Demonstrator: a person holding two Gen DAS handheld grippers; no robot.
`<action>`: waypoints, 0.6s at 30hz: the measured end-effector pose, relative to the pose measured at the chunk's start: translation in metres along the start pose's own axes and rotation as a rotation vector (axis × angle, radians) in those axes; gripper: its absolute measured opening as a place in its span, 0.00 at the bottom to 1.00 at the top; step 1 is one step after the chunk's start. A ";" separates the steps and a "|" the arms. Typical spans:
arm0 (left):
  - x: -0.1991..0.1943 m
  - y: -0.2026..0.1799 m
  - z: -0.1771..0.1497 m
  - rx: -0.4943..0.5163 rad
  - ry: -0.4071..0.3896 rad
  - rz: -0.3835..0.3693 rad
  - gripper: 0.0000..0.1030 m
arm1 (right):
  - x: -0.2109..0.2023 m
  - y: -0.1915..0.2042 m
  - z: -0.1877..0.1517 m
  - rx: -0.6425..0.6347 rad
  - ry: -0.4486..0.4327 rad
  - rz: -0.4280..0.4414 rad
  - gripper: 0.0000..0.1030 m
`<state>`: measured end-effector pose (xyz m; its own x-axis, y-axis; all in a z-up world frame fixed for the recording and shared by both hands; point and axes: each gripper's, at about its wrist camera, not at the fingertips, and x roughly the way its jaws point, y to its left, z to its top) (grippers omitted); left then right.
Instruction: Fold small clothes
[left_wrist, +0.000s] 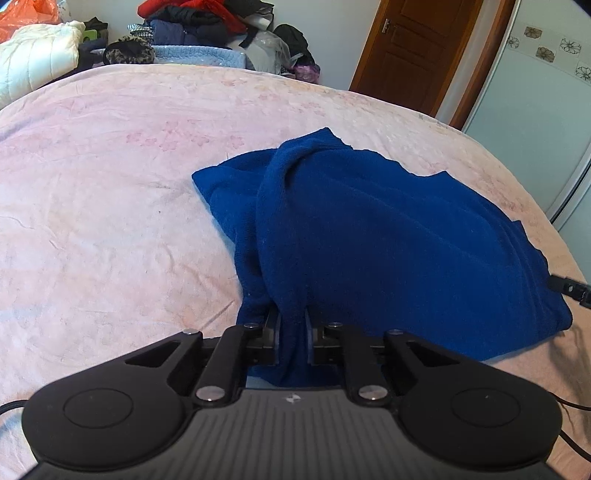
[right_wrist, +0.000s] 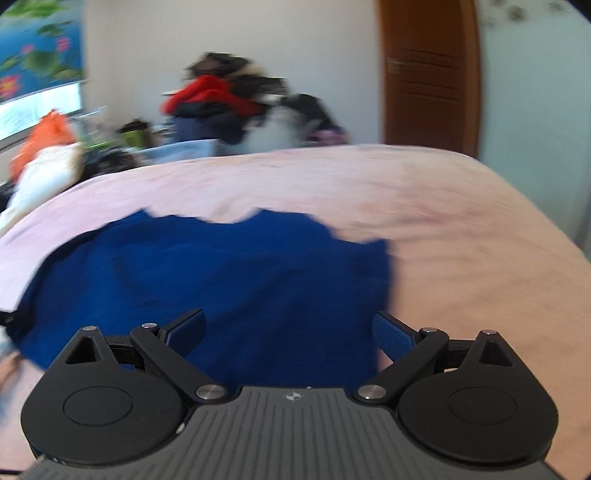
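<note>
Blue, soft knitted garment (left_wrist: 388, 236), limp and best taken at an edge, is spread on the pink bed (left_wrist: 110, 184), pinched by the left tongs (left_wrist: 291, 343) while the right tongs (right_wrist: 288, 332) are held released.

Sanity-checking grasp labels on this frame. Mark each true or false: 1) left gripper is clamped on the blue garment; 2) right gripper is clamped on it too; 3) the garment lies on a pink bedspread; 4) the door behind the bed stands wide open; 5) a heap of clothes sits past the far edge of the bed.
1) True: the left gripper pinches a fold of the blue garment.
2) False: the right gripper stands open above the cloth, gripping nothing.
3) True: it lies on the pink bedspread.
4) False: the brown door looks shut.
5) True: the heap of clothes is there.
</note>
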<state>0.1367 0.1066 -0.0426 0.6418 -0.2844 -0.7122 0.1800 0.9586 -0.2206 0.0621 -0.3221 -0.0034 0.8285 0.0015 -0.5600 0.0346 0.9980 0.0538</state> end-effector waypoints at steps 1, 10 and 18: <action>0.000 0.000 0.000 -0.001 0.000 0.000 0.10 | 0.002 -0.007 -0.003 0.007 0.028 -0.001 0.74; -0.020 0.021 0.000 -0.106 -0.003 -0.050 0.04 | -0.001 -0.039 -0.019 0.140 0.079 0.089 0.04; -0.024 0.028 -0.007 -0.062 0.050 -0.001 0.05 | -0.014 -0.041 -0.023 0.071 0.169 0.044 0.18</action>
<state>0.1210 0.1400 -0.0365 0.6031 -0.2869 -0.7443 0.1332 0.9562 -0.2607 0.0361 -0.3618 -0.0166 0.7244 0.0616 -0.6866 0.0449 0.9897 0.1361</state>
